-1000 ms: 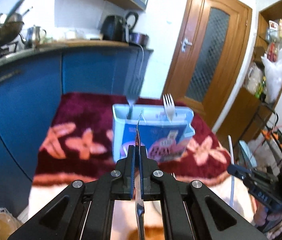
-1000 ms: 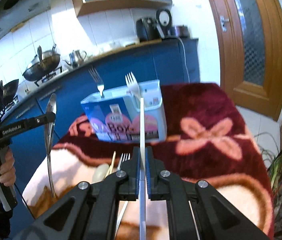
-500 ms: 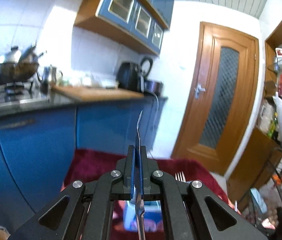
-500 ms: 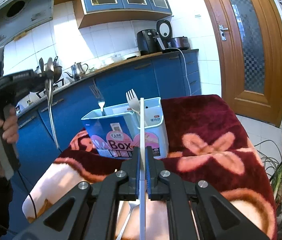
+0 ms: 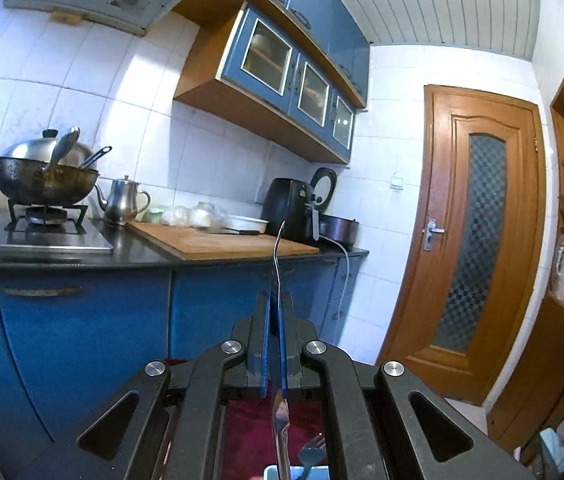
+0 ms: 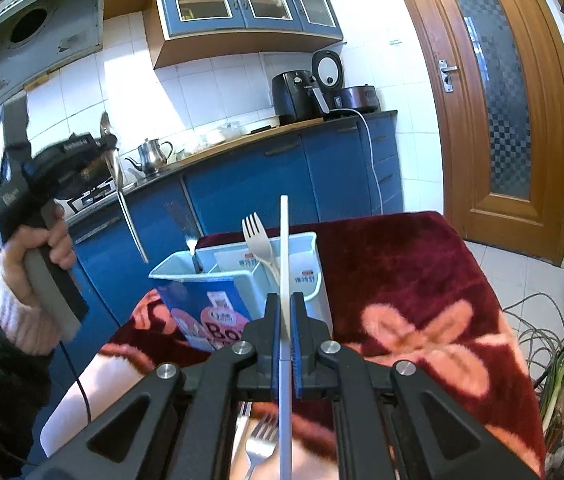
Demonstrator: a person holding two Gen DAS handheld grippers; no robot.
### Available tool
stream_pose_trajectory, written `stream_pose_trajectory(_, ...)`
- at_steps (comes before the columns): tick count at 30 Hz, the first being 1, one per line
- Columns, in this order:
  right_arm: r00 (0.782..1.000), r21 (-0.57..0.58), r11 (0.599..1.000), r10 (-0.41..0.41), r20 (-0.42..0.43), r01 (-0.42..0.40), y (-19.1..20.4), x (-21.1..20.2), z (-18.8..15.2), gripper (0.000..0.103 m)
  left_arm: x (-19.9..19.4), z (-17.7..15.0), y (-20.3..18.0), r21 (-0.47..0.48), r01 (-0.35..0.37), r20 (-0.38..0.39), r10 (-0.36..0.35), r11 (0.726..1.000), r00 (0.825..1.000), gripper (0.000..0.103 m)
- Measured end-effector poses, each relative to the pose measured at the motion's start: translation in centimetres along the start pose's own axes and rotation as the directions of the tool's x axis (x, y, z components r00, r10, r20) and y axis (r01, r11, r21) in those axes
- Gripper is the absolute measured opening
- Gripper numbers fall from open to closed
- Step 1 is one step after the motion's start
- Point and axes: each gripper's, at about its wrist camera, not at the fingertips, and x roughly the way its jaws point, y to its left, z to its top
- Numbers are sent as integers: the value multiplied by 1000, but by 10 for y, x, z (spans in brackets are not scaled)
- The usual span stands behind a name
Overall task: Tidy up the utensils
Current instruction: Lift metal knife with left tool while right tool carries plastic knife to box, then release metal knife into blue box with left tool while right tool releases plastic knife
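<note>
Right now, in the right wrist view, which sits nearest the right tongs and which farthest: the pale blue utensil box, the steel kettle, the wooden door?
1. Pale blue utensil box, just ahead.
2. Steel kettle, on the counter, left.
3. Wooden door, far right.

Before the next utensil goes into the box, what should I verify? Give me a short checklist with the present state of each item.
1. Left hand-held gripper shut on metal spoon: ok.
2. Right hand-held gripper shut on flat white stick: ok.
3. Light blue utensil box upright on red flowered blanket: ok.
4. Free compartment in box: cannot tell.
5. White plastic fork already standing in box: ok.
</note>
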Motion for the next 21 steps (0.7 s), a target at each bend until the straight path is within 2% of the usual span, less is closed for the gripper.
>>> stream_pose_trajectory(9,996,-7,1000,-19,86,20,4,12,30,6,23,-34,6,-75,-4,-56,-1,997,998,3)
stream_pose_trajectory(18,977,-21,998,-50,209,55,10,41,60,6,23,-57,-2,-51,4,-65,-7,999,998,3)
stream_pose_trajectory(21,974,-14,999,-48,223,52,10,57,64,6,25,-62,0,-64,13,-89,-19,998,996,3)
